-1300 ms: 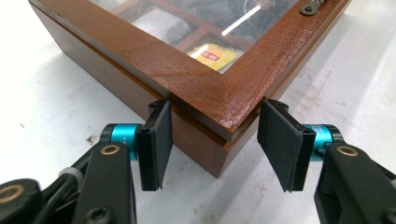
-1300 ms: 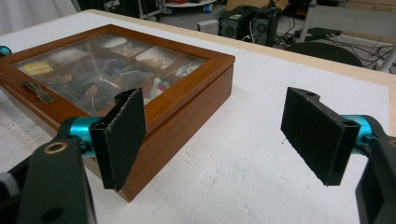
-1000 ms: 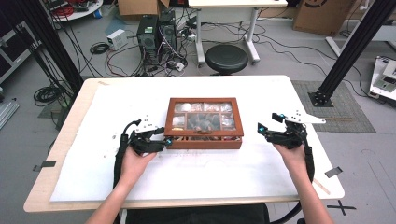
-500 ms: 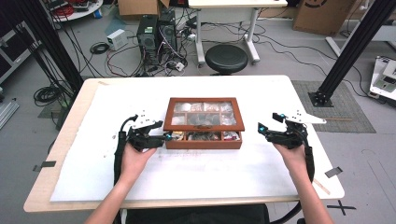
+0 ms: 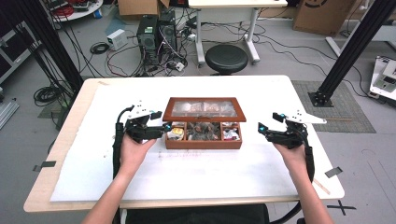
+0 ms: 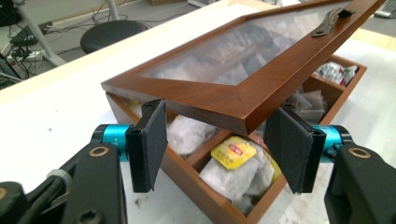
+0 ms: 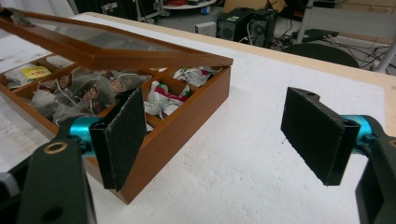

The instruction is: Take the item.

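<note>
- Two grippers flank the wooden tea box point(image 5: 203, 140), which sits mid-tabletop point(image 5: 196, 172).
- The left gripper point(image 5: 164, 127), jaws spread, props the glass lid point(image 6: 243, 60) at its front corner, apparently to lift it off the tea bags point(image 6: 233, 163).
- The right gripper point(image 5: 259, 128) waits just beside the box, released and empty, likely ready to assist.

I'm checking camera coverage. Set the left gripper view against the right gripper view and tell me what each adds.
Left gripper view: a yellow-labelled tea bag in the near compartment and the dark lid handle, between the open left gripper. Right gripper view: red-and-green packets in the corner compartment, computer towers behind, with the open right gripper. Both: the wooden box with its glass lid partly raised.
</note>
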Tool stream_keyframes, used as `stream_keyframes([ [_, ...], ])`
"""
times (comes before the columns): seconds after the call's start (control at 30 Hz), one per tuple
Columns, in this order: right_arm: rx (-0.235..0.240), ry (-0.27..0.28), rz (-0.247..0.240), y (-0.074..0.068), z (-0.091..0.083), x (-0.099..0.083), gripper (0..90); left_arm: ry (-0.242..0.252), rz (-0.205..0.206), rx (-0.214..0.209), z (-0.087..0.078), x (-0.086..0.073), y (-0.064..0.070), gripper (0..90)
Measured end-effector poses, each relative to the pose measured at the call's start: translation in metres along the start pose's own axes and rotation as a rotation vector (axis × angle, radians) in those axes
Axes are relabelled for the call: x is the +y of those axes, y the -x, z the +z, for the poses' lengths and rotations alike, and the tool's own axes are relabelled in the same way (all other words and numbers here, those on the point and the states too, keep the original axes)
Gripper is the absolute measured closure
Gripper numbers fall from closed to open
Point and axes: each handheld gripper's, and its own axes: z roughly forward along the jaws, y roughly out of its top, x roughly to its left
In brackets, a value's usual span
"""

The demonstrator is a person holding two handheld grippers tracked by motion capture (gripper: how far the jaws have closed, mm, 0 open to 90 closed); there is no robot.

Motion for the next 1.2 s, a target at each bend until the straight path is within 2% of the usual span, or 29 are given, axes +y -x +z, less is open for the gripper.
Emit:
stream_keyframes([
  [0.2,-0.002,0.002,0.002,0.0,-0.001,0.0,22.9,0.028,-0.027,-0.029,0.002,0.009,-0.007,39.7],
  [0.5,-0.005,0.002,0.005,0.0,-0.002,0.001,23.0,0.037,-0.029,-0.025,0.004,0.021,-0.012,39.7],
  [0.6,-0.004,0.003,0.008,0.0,-0.002,0.001,22.9,0.043,-0.047,-0.036,0.005,0.023,-0.015,39.7],
  [1.2,-0.01,0.009,0.006,0.002,-0.002,0.002,23.1,0.047,-0.069,-0.04,0.01,0.046,-0.028,39.8],
])
